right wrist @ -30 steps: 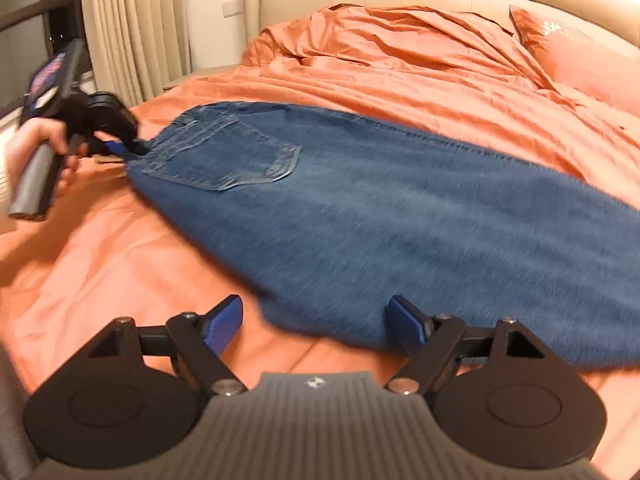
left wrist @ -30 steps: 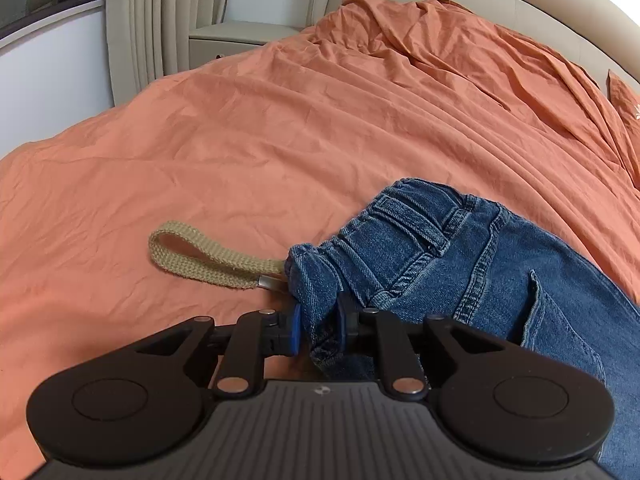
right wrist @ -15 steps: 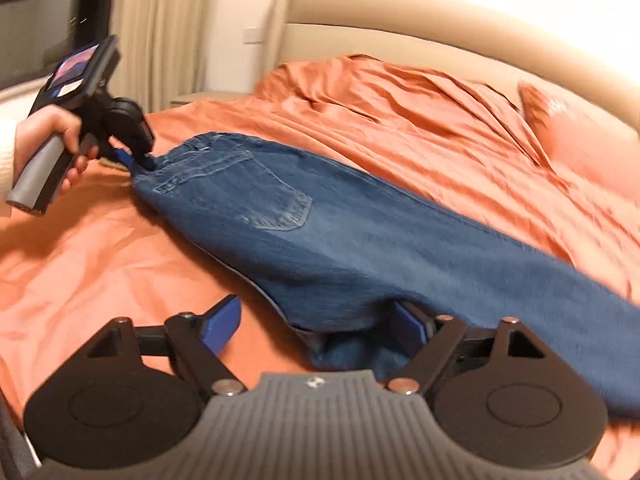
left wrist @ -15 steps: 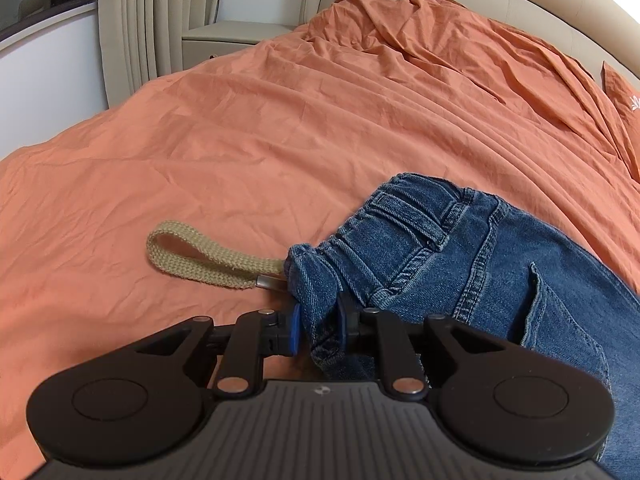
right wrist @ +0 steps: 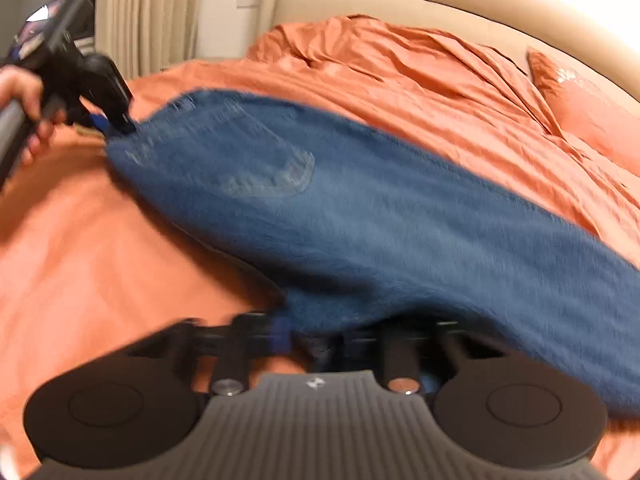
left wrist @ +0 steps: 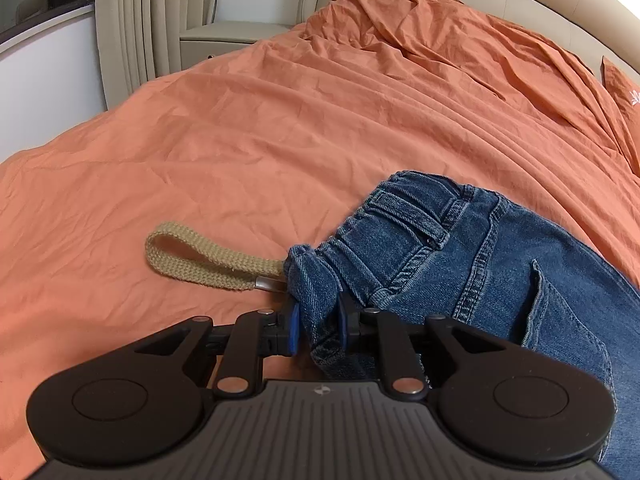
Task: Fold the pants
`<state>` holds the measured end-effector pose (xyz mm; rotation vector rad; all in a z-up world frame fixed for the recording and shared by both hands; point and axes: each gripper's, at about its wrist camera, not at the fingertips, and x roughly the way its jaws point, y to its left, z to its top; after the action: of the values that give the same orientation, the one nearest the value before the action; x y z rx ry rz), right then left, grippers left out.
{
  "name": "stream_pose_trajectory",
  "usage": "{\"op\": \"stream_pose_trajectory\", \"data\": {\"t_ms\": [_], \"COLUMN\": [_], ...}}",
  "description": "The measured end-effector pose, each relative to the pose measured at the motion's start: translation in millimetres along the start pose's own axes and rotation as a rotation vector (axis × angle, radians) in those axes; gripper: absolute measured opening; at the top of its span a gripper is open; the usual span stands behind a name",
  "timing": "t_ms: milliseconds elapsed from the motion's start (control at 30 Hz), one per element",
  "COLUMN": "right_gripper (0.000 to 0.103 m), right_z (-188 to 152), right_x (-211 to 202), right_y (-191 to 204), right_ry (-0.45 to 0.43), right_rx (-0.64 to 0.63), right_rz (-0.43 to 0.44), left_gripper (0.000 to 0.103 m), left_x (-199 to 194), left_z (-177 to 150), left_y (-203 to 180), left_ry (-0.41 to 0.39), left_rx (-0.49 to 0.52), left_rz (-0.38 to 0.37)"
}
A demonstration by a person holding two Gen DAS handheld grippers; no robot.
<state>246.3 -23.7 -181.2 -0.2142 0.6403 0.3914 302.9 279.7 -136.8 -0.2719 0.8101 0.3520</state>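
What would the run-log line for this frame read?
task: fold pants | left gripper: shut on jeans waistband | right gripper: shut on jeans edge, blurred | surface: orange bedspread

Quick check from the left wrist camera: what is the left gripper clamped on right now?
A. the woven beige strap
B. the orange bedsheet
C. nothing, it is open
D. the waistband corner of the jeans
D: the left gripper has its blue pads closed on a bunched waistband corner of the jeans, while the beige strap lies free on the orange sheet beside it.
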Motion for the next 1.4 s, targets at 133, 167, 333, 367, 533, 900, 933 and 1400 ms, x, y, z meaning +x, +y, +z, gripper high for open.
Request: {"op": "stream_pose_trajectory", "data": {"t_ms": [133,167,333,367,533,900,933,1400], "right_gripper": [0.009,0.009,0.008,0.008,0.006,0.0,0.0,0.002], "right_z": [-1.8,-7.5,-35.2,-34.5,-37.6,-29.9,-27.2,3.4], "right_x": [-43.7,-46.0,-35.9,-36.3,-44.3,-101.5,-105.1,15.2], "right_y": [6.0,6.9,18.3,16.7,7.8,-57.8,-71.2,-179.8], "right_ry": [-0.053,-0.027,0.036,0.039,0.089,0.073,0.067,0.21], "right_rx": [-0.026,-0.013,-0.034,-0.017,0.049,0.229,0.247,0.379], "right_rz": [0.011,0.028,0.034,0.036,0.051,0.064,0.043,-0.029], "left_gripper": [0.021,0.021,0.024,0.028,0.044,0.042,0.042,0.037], "left_x": [1.3,2.4,2.7,1.3,-16.0,-87.6,-90.2,-0.6], "left_z": [1.9,1.7,1.7,2.7,12.5,7.1,0.8,-55.0], "left_y": [-4.6,-7.0,-13.8,-13.7,-11.2,-58.4,-70.5,-194.5], "left_ry": [-0.012,-0.013,-0.014,-0.013,-0.011,-0.003,0.001,0.08], "left_rx": [0.041,0.055,0.086,0.092,0.109,0.325,0.364,0.561], "left_rz": [0.028,0.042,0.081,0.087,0.127,-0.144,-0.184,-0.328]}}
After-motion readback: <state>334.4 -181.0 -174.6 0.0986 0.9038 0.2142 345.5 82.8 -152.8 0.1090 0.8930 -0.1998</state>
